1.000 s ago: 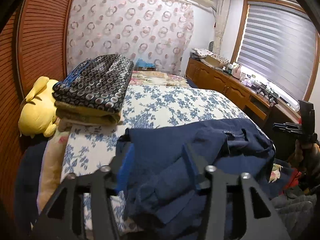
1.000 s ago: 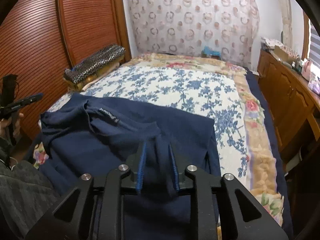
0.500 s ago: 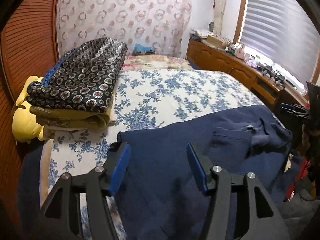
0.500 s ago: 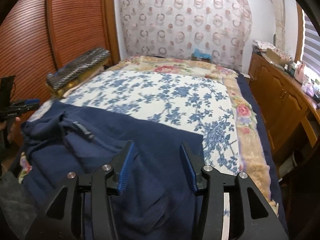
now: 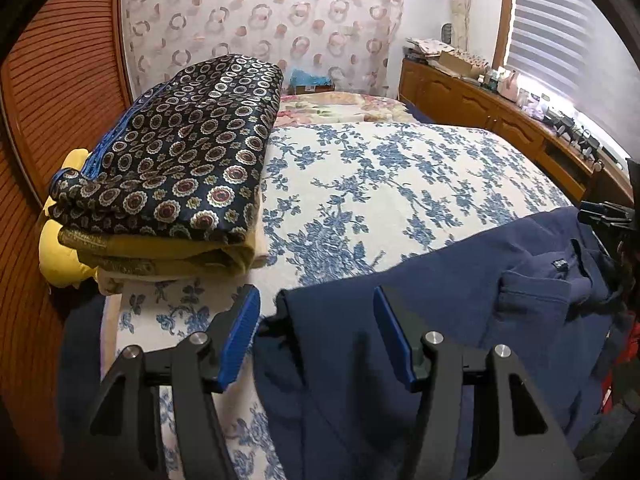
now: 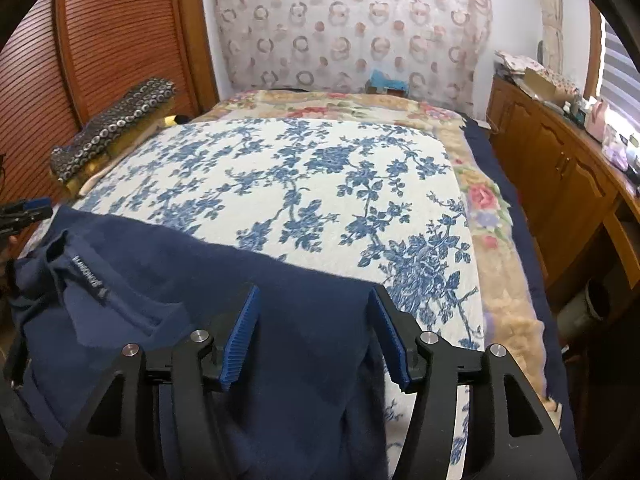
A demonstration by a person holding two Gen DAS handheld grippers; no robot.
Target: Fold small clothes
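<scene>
A navy garment [image 6: 224,320] lies spread across the lower half of the frame on a flowered bed [image 6: 320,184], its edge newly laid flat. The right tool [image 6: 314,332] has just been opening and has released the cloth; the left tool [image 5: 316,332] stands released too, ready for the next fold.

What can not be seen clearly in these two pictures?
- Navy garment: its near part is hidden by the right gripper in the right wrist view.
- Yellow plush: mostly covered by the folded blankets, left wrist view.
- Items on the wooden counter: too small to identify.
</scene>
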